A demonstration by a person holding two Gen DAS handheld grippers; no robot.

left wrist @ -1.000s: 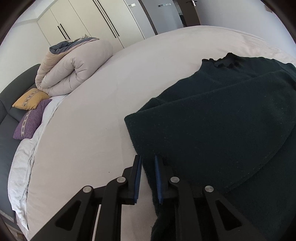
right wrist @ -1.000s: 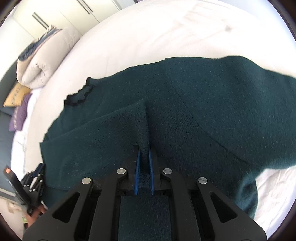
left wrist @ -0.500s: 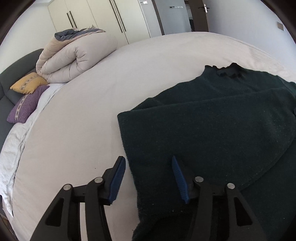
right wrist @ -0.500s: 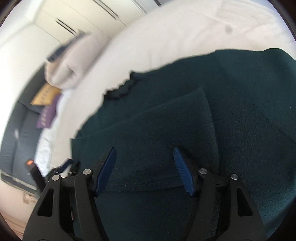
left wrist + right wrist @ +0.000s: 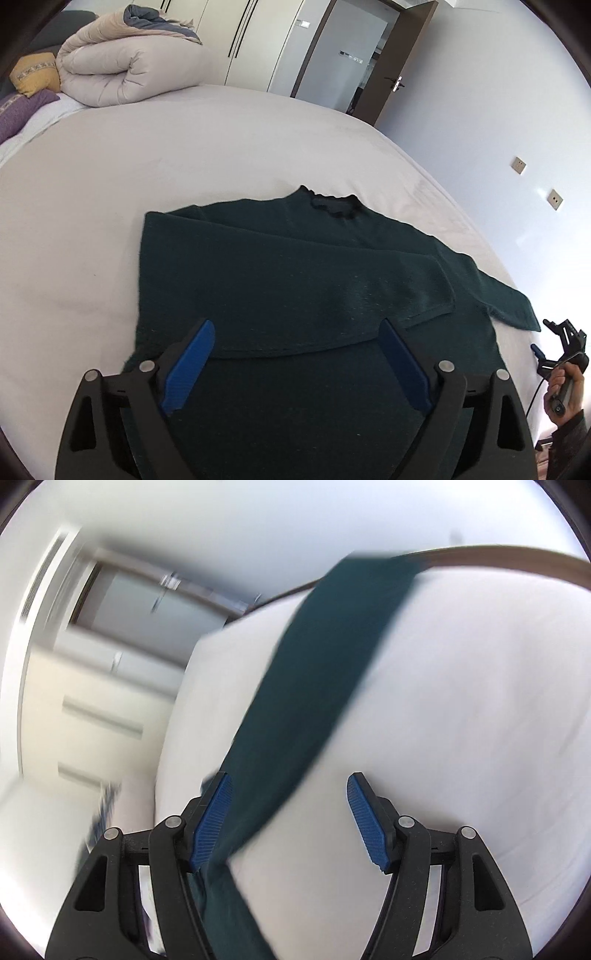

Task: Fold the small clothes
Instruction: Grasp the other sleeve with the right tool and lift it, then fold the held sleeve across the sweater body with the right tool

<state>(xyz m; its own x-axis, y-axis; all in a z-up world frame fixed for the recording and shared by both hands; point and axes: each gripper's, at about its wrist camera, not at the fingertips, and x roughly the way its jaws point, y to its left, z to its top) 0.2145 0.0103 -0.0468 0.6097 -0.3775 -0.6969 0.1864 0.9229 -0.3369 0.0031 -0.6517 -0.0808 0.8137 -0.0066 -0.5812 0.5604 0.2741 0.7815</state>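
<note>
**Clerk:** Left gripper [image 5: 295, 363], entry one. Condition?

**Operator:** Spread wide, and its jaws have just been opening. I read nothing between the blue pads [image 5: 190, 365]; they hover above the dark green sweater [image 5: 295, 280] without pressing it.

**Clerk:** Sweater, location?

**Operator:** Flat on the bed [image 5: 184, 147], collar [image 5: 332, 203] pointing away from me. One sleeve [image 5: 351, 273] lies folded across the chest; I judge it was laid there so the body makes a tidy rectangle. The other sleeve [image 5: 506, 299] trails off from the sweater toward the bed's edge, unfolded.

**Clerk:** Right gripper [image 5: 290, 819]?

**Operator:** Parted too, jaws lately opening. Its view is smeared, but a green strip [image 5: 314, 701], probably that loose sleeve, runs up from beside its left pad [image 5: 210, 819]. Nothing pinches it. A hand [image 5: 565, 384] carries that gripper just off the sweater's far sleeve.

**Clerk:** Other stock?

**Operator:** Rolled duvet [image 5: 125, 62] and cushions [image 5: 33, 74], well apart from the sweater, beyond its collar.

**Clerk:** Stage?

**Operator:** I judge one sleeve done, the second next.
</note>
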